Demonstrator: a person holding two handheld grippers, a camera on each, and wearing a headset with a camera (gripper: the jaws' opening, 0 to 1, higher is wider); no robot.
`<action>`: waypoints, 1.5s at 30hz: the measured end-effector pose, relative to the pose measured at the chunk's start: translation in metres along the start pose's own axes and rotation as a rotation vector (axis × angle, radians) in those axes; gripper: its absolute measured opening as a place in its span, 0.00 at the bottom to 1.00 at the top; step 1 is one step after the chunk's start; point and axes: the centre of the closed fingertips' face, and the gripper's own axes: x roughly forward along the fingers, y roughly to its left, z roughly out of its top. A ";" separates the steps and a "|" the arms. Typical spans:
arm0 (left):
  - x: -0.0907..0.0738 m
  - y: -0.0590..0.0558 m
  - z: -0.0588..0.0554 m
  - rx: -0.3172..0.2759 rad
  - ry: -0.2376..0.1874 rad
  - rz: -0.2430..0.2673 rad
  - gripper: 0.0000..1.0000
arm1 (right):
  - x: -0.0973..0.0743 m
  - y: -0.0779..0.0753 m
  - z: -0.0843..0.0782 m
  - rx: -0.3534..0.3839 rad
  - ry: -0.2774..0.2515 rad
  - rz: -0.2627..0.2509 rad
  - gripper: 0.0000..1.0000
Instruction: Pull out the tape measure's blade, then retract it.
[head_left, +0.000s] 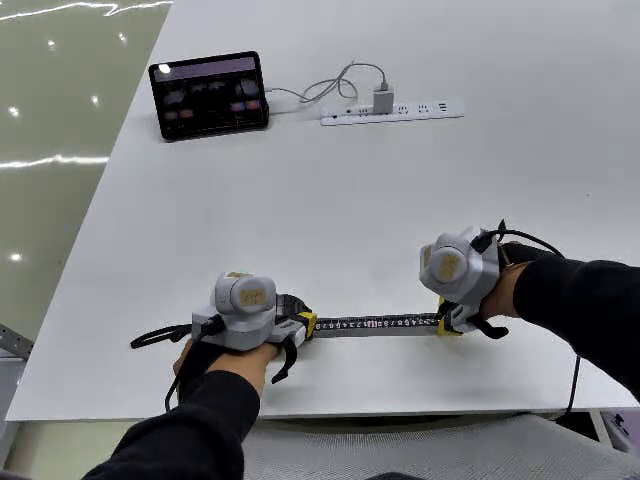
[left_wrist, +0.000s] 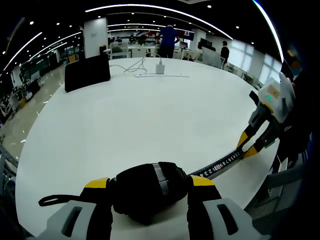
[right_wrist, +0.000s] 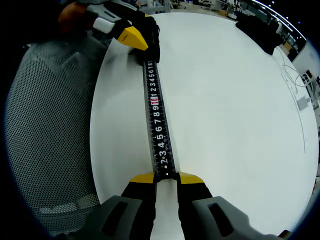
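White tabletop (head_left: 330, 200) carries the whole scene, and near its front edge lies the tape measure, stretched out sideways. At the far left a black wrist strap (head_left: 155, 338) trails from the tool across the surface. Next comes the left gripper (head_left: 300, 325), held from below by a hand in a dark sleeve. Its yellow-tipped jaws are closed most of the way against the two sides of the black case (left_wrist: 150, 190), which sits on the table between them. From the case the blade (head_left: 375, 323) runs rightward, lying flat on the table. It is dark with pale printed numerals, one mark in red, as the right gripper view (right_wrist: 157, 120) shows. At the blade's free end the right gripper (head_left: 445, 322) pinches it: its jaws stand nearly together, with only the thin end of the blade between the yellow tips (right_wrist: 166, 177). That gripper leans down toward the table, with a black lead looping off its back.

Across the far side of the table, well apart from the tool, a dark tablet (head_left: 209, 94) stands propped with its screen lit. To its right a pale cable (head_left: 320, 90) curls to a white charger (head_left: 383, 101) plugged into a white power strip (head_left: 400, 110). A grey mesh chair seat (right_wrist: 50, 125) shows just off the table's near edge.
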 end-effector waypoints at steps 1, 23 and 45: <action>0.000 0.000 0.000 0.000 0.000 0.000 0.56 | 0.000 0.000 0.000 -0.001 0.000 0.000 0.11; 0.000 0.000 0.000 0.001 -0.002 0.000 0.56 | 0.003 0.002 0.010 -0.001 -0.011 0.002 0.11; 0.000 0.000 0.000 0.000 -0.003 -0.001 0.56 | 0.006 0.003 0.021 0.004 -0.035 0.004 0.11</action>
